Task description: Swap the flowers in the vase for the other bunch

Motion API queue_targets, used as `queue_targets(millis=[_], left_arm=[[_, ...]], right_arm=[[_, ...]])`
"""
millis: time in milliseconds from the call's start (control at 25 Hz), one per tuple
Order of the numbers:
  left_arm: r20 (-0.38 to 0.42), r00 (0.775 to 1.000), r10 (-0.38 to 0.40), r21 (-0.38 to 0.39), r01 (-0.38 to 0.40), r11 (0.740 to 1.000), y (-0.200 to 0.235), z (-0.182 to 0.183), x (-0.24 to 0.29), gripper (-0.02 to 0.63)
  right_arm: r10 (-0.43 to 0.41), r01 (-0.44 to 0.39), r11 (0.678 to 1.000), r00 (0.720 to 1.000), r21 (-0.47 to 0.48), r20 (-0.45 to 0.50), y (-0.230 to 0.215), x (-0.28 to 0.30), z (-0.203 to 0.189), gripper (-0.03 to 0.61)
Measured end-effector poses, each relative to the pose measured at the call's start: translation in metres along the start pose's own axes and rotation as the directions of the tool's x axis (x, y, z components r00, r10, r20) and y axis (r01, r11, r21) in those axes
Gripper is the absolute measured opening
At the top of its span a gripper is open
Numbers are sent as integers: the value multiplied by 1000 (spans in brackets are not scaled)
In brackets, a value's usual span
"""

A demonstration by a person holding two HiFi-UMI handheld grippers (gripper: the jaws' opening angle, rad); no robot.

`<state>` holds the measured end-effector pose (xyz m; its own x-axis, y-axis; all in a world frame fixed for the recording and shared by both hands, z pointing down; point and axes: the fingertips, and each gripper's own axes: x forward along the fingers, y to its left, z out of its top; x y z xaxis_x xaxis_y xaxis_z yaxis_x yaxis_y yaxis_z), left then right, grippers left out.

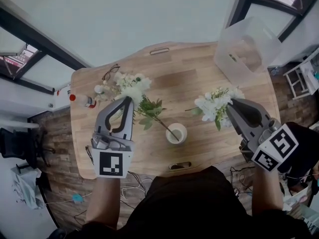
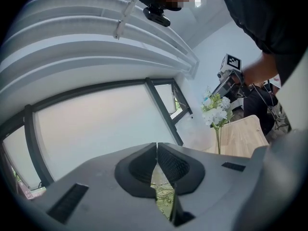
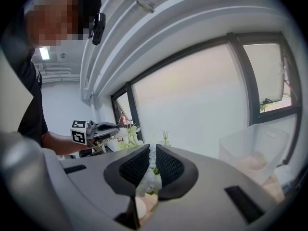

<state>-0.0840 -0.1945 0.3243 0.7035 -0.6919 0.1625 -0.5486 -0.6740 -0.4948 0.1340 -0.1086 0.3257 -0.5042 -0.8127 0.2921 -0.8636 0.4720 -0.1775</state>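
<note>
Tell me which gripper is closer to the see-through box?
Right. In the head view the right gripper is below the see-through box; the left gripper is far to its left.

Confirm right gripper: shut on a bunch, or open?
Shut on the white bunch: the right gripper view shows its pads pressed on white blooms; the head view shows the bunch at its tip.

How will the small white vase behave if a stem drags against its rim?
The vase looks small, so it is probably light. It stands loose on the smooth wooden table, so a sideways pull may slide or tip it. Its wide mouth likely lets stems out easily.
</note>
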Motion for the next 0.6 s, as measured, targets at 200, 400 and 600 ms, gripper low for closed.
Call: queue_targets(millis=[200,400,600], left_arm=[[5,1000,-13,-18,13,1000,-14,7,1,15],[7,1000,-19,-29,19,999,-22,14,2,15],[17,1000,-18,-55,19,998,-28,18,-1,15]], right_arm=[[23,-23,1000,1000,5,3,-1,1,-2,61],[37,-37,999,999,1,3,-2,3,-3,61],[47,-47,999,999,-2,12,-4,4,-6,61]])
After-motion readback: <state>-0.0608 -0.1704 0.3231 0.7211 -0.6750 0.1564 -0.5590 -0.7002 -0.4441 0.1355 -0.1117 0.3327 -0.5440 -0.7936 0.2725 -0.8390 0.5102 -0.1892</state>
